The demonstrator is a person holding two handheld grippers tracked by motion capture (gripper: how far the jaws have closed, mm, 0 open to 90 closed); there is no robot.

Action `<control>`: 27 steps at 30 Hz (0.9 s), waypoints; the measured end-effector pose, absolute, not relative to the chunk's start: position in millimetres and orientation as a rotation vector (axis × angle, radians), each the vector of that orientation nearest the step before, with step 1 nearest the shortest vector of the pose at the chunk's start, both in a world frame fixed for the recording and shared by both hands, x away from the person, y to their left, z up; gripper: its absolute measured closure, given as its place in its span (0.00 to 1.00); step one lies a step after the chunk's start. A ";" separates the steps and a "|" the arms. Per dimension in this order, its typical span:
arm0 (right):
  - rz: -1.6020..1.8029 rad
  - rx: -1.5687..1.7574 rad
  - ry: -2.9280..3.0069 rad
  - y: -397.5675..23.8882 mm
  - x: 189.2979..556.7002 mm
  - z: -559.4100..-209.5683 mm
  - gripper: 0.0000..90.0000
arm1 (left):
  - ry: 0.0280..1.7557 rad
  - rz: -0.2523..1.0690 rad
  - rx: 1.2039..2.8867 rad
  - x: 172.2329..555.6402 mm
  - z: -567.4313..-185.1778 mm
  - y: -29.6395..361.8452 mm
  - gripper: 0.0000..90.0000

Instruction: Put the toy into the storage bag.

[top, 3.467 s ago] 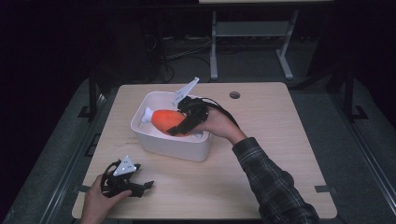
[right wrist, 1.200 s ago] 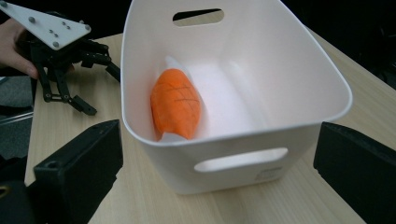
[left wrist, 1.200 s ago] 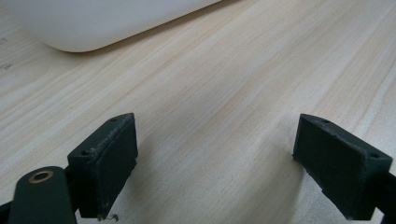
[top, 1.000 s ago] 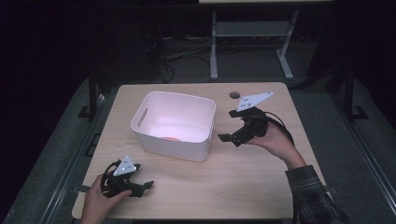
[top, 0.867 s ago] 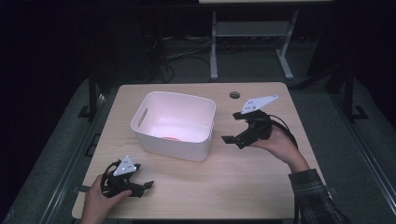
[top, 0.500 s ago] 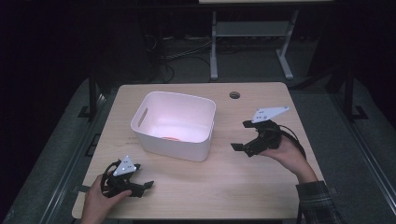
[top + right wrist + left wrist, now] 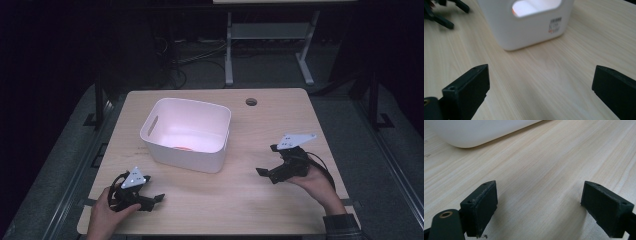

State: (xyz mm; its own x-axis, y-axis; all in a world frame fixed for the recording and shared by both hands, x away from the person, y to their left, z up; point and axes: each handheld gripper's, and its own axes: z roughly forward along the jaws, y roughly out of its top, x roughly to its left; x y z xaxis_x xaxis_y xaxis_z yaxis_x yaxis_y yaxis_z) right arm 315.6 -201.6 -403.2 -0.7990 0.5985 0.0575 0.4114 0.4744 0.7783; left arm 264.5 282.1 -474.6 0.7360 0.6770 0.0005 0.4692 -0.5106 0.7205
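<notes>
On the wooden bench (image 7: pixel 235 200), from the high view, 1 white bin (image 7: pixel 186 134) sits centre-left with 1 orange thing (image 7: pixel 183 148) low inside. The left tool (image 7: pixel 150 199) rests near the front-left edge; the right tool (image 7: pixel 265 173) hovers right of the bin, apart from it. Left gripper view: jaws wide, nothing between them, bin wall (image 7: pixel 479 132) ahead. Right gripper view: jaws spread wide, empty, facing the bin's handle slot (image 7: pixel 536 6), orange glimpsed through it. I'd call the drop-off done; next, probably settling the right tool down.
</notes>
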 end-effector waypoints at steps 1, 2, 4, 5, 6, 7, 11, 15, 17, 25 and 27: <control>1.228 0.871 2.499 -201.6 315.6 -403.2 0.01 | 0.860 0.367 2.205 264.5 -474.6 282.1 0.14; 1.207 0.885 2.496 -203.5 311.5 -406.6 0.01 | 0.861 0.365 2.204 264.4 -474.6 282.1 0.14; 1.221 0.912 2.482 -206.9 307.6 -410.1 0.01 | 0.862 0.365 2.204 264.3 -474.6 282.0 0.14; 1.221 0.912 2.482 -206.9 307.6 -410.1 0.01 | 0.862 0.365 2.204 264.3 -474.6 282.0 0.14; 1.223 0.930 2.470 -211.6 304.6 -414.1 0.01 | 0.862 0.365 2.204 264.3 -474.6 282.0 0.14; 1.220 0.944 2.463 -214.0 302.8 -416.1 0.01 | 0.862 0.365 2.204 264.3 -474.6 282.0 0.14; 1.217 0.989 2.450 -223.8 296.4 -425.2 0.01 | 0.858 0.368 2.207 264.5 -474.6 282.3 0.14; 1.201 1.037 2.437 -233.4 289.3 -434.3 0.01 | 0.858 0.367 2.207 264.4 -474.7 282.2 0.14; 1.205 1.057 2.424 -238.4 285.9 -438.9 0.01 | 0.858 0.367 2.207 264.4 -474.7 282.3 0.14; 1.168 1.123 2.400 -253.6 274.6 -455.3 0.01 | 0.858 0.368 2.207 264.5 -474.7 282.3 0.14; 1.136 1.143 2.396 -257.3 270.3 -460.6 0.01 | 0.858 0.367 2.207 264.4 -474.7 282.2 0.14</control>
State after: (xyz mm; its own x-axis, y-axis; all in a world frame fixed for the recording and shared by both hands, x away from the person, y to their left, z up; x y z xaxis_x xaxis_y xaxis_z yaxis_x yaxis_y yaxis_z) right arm 270.3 -257.3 -460.6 -0.6596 0.7452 0.0978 0.5474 0.3872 0.7419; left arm 264.4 282.2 -474.7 0.7367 0.6762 0.0021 0.4682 -0.5124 0.7199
